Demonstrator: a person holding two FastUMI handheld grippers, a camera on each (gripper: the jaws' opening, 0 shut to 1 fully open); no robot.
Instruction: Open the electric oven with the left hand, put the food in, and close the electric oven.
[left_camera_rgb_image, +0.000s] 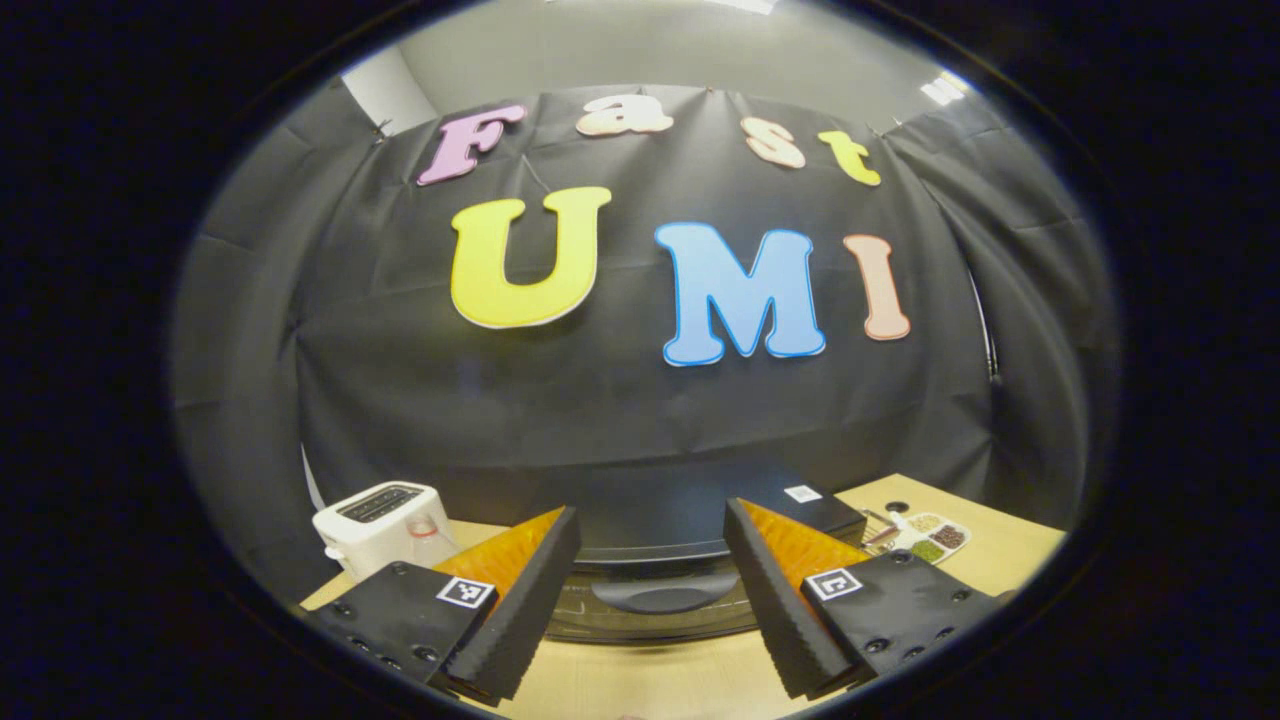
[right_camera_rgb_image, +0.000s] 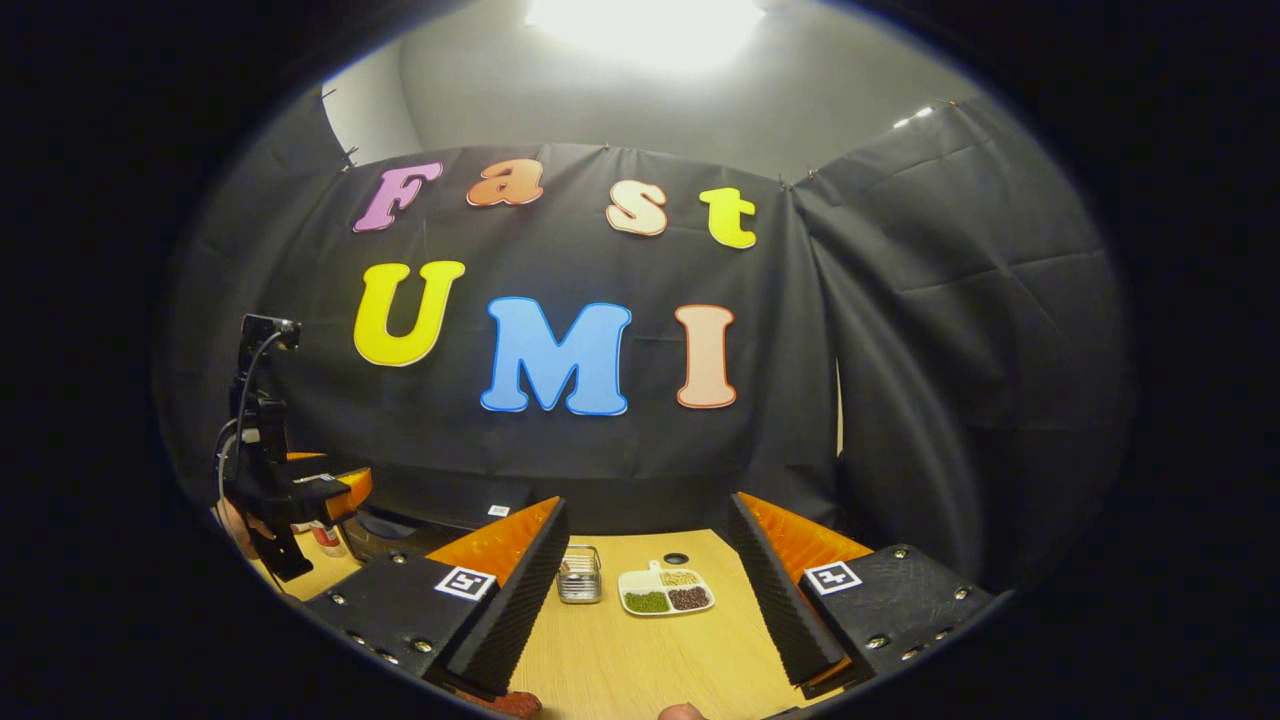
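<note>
Wooden table (right_camera_rgb_image: 640, 660), black-cloth booth

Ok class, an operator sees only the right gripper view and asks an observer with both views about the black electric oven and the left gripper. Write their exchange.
Operator: Is the oven door open yet?
Observer: No. In the left gripper view the black electric oven has its dark glass door looking shut, and nothing touches the curved door handle.
Operator: How do the left gripper's jaws stand?
Observer: The left gripper has its jaws wide apart and empty, with the handle seen between them.
Operator: Anything beside the oven?
Observer: A white plastic toaster stands on the pale wooden table, left of the oven in that view.
</note>
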